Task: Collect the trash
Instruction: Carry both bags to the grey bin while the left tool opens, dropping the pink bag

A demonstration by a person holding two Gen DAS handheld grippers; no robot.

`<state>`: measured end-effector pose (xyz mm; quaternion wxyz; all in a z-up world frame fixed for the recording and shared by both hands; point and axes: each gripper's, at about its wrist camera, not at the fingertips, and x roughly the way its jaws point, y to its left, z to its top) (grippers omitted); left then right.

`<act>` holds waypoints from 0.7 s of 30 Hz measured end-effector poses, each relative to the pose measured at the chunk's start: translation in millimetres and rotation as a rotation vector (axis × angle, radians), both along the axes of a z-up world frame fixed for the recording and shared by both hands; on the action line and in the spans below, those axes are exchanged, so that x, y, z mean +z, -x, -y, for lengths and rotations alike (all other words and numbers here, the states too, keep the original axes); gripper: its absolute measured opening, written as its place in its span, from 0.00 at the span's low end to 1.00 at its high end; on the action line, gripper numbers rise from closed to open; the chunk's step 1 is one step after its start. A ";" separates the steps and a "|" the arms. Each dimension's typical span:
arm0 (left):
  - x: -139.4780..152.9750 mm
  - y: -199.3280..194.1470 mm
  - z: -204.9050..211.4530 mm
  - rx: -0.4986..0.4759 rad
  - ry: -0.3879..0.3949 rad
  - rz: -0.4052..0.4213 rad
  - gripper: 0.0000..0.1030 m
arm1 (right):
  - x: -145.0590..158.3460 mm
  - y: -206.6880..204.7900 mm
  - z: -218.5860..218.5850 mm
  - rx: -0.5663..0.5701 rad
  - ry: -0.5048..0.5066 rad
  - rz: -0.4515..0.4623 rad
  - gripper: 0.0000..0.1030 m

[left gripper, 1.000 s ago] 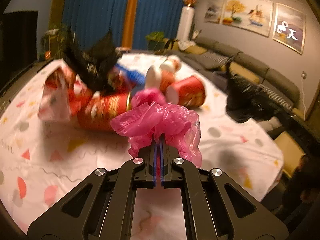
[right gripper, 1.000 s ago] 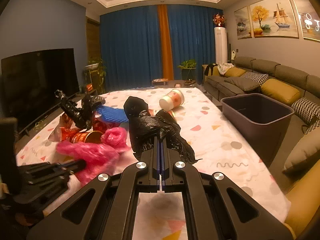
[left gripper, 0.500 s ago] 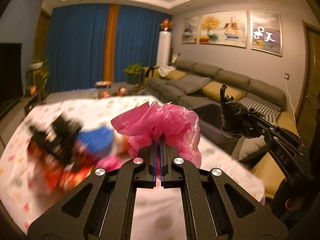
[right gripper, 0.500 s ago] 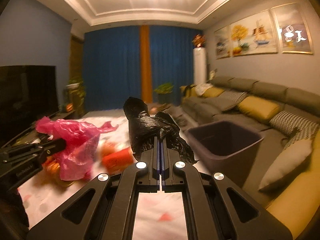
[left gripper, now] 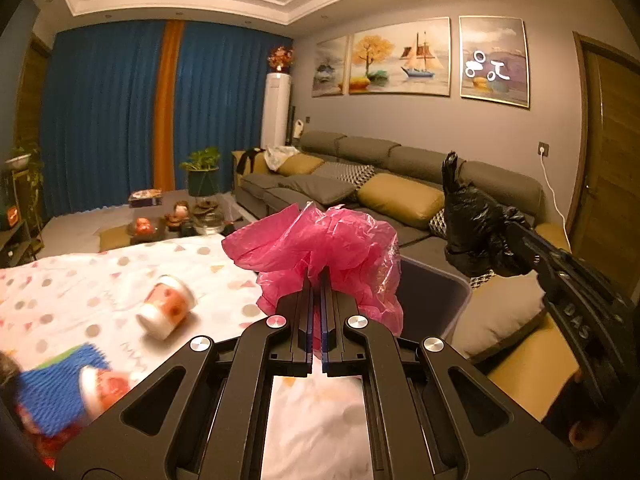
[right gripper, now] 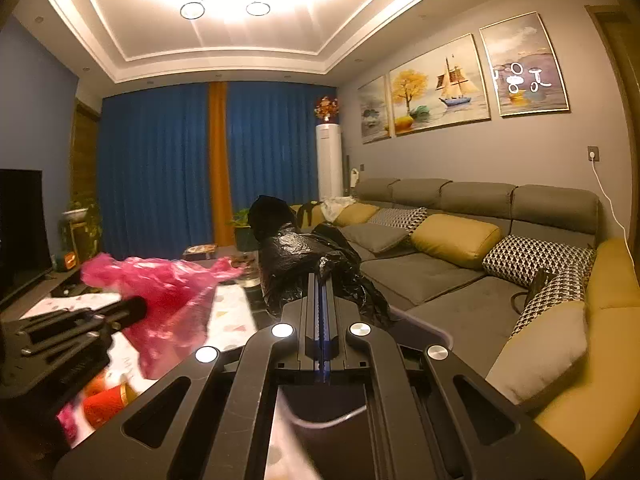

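Note:
My left gripper [left gripper: 316, 280] is shut on a crumpled pink plastic bag [left gripper: 320, 240], held up above the table edge. Right behind the bag stands a dark grey bin [left gripper: 436, 300] beside the table. My right gripper [right gripper: 318, 280] is shut on a crumpled black plastic bag [right gripper: 296, 256] and hangs over the bin's rim [right gripper: 438, 332]. In the left wrist view the right gripper [left gripper: 516, 236] holds the black bag [left gripper: 476, 232] to the right of the bin. In the right wrist view the left gripper [right gripper: 132, 308] and pink bag [right gripper: 168, 292] sit to the left.
The table with a patterned white cloth [left gripper: 100, 280] holds a tipped paper cup [left gripper: 166, 312], a blue wrapper [left gripper: 48, 384] and a red cup [right gripper: 108, 400]. A grey sofa with yellow cushions [right gripper: 440, 272] runs along the right wall behind the bin.
Both grippers have lifted off the trash pile and swung right toward the bin, each keeping its bag. The pile has slid out to the lower left of both views.

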<state>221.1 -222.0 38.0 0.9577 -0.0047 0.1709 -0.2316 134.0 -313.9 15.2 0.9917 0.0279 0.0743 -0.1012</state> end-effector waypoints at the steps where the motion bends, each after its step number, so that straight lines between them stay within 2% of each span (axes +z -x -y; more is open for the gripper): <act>1: -3.2 -9.5 7.8 -0.007 0.002 -0.006 0.01 | 0.0 -5.2 2.9 -0.003 0.000 -0.001 0.02; 11: -28.7 -60.5 58.3 -0.039 -0.005 -0.061 0.02 | -11.8 -42.4 21.4 -0.024 -0.019 -0.037 0.02; 21: -45.9 -86.4 73.9 -0.076 0.003 -0.101 0.02 | -21.0 -61.5 36.9 -0.030 -0.057 -0.068 0.02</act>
